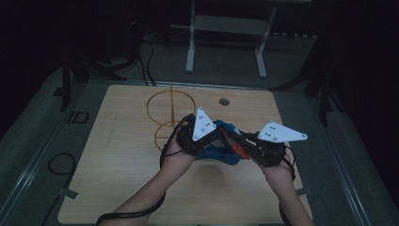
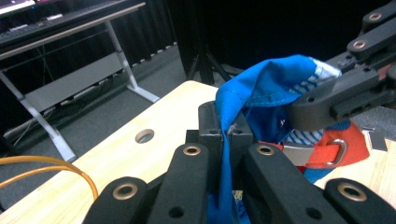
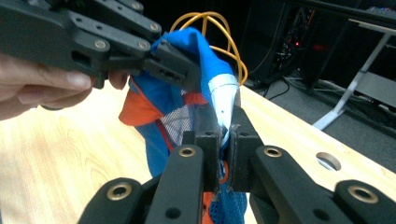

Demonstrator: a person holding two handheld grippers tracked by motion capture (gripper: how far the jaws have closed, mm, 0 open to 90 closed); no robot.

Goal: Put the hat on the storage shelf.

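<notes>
Two hands hold black grippers over the middle of a wooden table (image 1: 117, 155). Between them hangs a blue cloth (image 1: 217, 149) with orange trim – lifted off the tabletop. The left gripper (image 2: 227, 130) is clamped tight on a blue fold; the right gripper (image 3: 225, 132) is closed on a pale edge of it. A yellow wire stand (image 1: 169, 113) sits just beyond, toward the far left.

Both forearms reach in over the table. The left gripper (image 1: 214, 136) and right gripper (image 1: 235, 143) meet close together, jaws of each closed tight, pinching blue fabric (image 2: 266, 88).
</notes>
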